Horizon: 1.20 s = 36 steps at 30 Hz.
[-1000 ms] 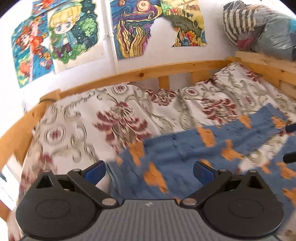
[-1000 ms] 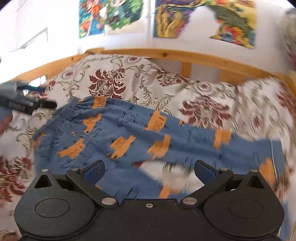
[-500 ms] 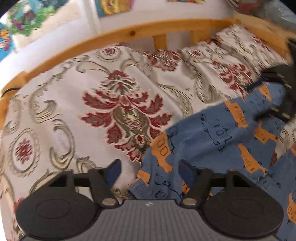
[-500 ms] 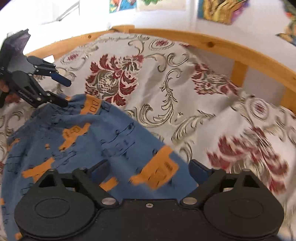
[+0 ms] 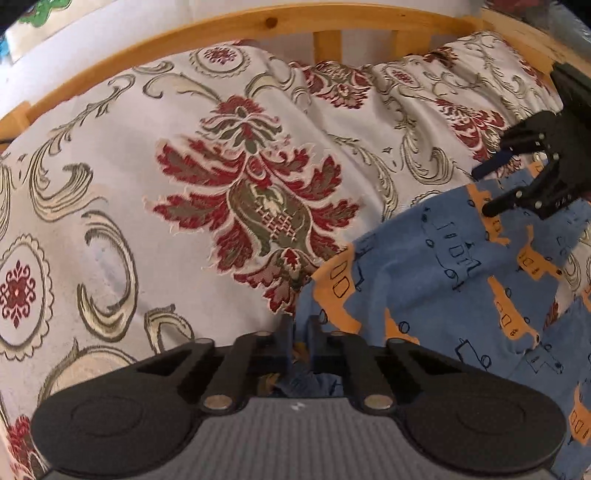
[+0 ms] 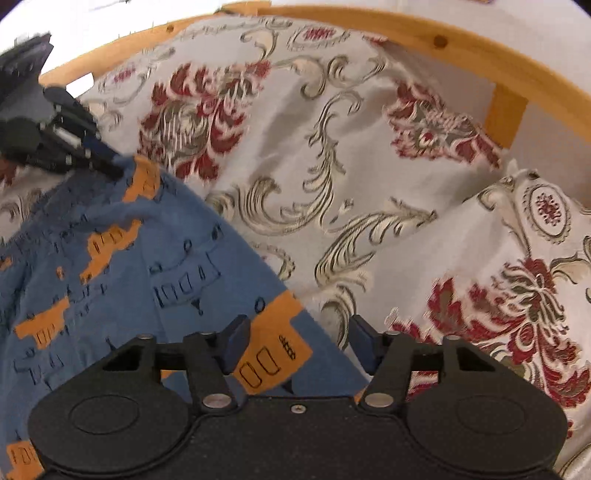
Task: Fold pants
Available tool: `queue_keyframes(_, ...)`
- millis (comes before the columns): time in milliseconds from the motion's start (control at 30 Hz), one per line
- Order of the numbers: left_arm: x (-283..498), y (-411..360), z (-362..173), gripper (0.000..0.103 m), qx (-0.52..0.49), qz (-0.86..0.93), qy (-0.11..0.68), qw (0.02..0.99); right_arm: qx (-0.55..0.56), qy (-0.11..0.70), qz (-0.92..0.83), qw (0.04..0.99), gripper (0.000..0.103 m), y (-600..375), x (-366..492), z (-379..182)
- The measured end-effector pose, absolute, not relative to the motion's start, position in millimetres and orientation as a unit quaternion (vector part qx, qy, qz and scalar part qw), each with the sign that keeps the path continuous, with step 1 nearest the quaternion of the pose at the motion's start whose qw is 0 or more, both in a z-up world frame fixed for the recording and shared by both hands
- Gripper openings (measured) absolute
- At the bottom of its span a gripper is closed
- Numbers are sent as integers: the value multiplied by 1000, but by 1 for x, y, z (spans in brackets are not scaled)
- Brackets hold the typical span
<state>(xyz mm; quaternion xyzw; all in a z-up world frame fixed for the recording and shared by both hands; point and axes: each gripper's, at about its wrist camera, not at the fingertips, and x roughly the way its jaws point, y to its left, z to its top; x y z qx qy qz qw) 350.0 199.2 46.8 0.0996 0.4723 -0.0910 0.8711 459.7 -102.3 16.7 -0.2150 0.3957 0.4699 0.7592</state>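
Blue pants [image 5: 436, 273] printed with orange trucks lie spread on a floral bedspread [image 5: 140, 177]. In the left wrist view my left gripper [image 5: 300, 328] is shut on the pants' near-left corner, with fabric bunched between the fingers. My right gripper [image 5: 484, 192] shows at the far right, open over the cloth's far edge. In the right wrist view the right gripper [image 6: 300, 341] stands open, and the edge of the pants [image 6: 155, 258] with an orange patch lies between its fingers. The left gripper [image 6: 109, 162] pinches the far corner at upper left.
A wooden bed rail [image 5: 258, 26] curves along the far side of the bed, seen also as the rail [image 6: 443, 40] in the right wrist view, with a white wall behind it. The bedspread [image 6: 351, 155] is wrinkled beside the pants.
Both grippers dropped toward the bed. The left gripper went from open to shut on the pants' corner. The right gripper moved to the pants' edge and its fingers narrowed.
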Motion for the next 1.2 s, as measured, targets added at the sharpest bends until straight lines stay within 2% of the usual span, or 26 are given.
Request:
queue_keyframes(67, 348, 198, 47, 4, 103, -87, 470, 872, -221, 393, 464, 762, 32, -100, 459, 14)
queue_keyframes(133, 345, 195, 48, 4, 113, -80, 464, 875, -209, 391, 460, 769, 17, -101, 460, 16)
queue_keyframes(200, 341, 191, 50, 4, 123, -71, 458, 877, -206, 386, 459, 773, 10, -103, 460, 19)
queue_keyframes(233, 339, 188, 51, 4, 127, -69, 454, 879, -210, 383, 459, 774, 2, -104, 459, 21)
queue_keyframes(467, 324, 174, 61, 4, 155, -47, 431, 888, -222, 365, 455, 782, 0, -109, 438, 25)
queue_keyframes(733, 284, 158, 79, 3, 197, -43, 369, 907, -239, 309, 445, 806, 0, -126, 394, 52)
queue_keyframes(833, 256, 154, 86, 3, 217, -70, 325, 918, -245, 278, 436, 820, 0, -138, 357, 64)
queue_keyframes(1000, 199, 136, 88, 3, 307, -121, 260, 907, -259, 232, 427, 835, 0, -163, 273, 78)
queue_keyframes(1200, 124, 106, 62, 3, 418, -177, 217, 864, -301, 209, 421, 830, 0, -192, 174, 69)
